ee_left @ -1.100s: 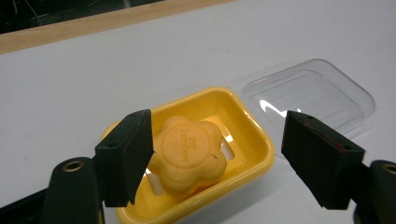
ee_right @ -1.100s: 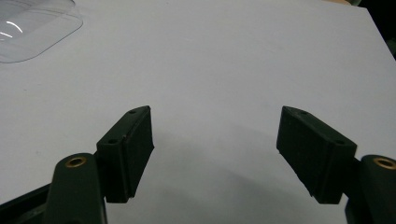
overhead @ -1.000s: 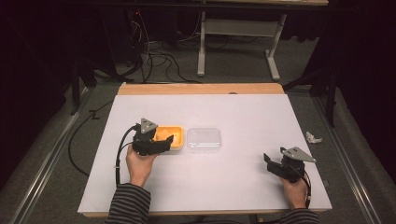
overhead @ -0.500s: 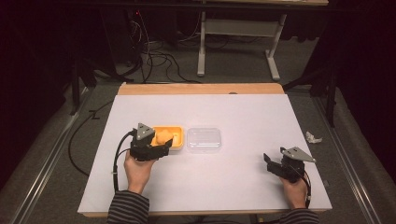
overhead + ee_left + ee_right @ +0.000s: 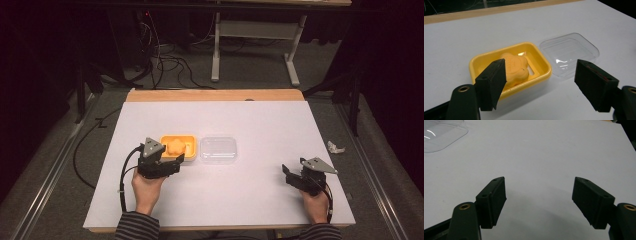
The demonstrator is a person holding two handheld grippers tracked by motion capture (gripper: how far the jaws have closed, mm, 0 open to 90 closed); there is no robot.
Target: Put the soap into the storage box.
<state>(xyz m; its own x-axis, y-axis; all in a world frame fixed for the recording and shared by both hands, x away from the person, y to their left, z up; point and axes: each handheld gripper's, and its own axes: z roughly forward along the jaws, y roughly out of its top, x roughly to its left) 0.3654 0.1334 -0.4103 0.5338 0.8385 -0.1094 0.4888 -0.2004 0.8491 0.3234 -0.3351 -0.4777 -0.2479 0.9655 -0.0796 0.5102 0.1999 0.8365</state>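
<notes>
Your left gripper [image 5: 540,85] gapes empty before the yellow dish [image 5: 484,61]; one finger [image 5: 491,83] hides part of the soap [image 5: 515,66]. Your right gripper [image 5: 539,203] is wide open, empty, with the clear lid [image 5: 441,132] cut off.

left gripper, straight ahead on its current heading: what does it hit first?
Likely the near wall of the yellow tray, which sits right in front of the open left gripper. The orange soap lies inside it; the clear lid is off to one side. Height unclear.
</notes>
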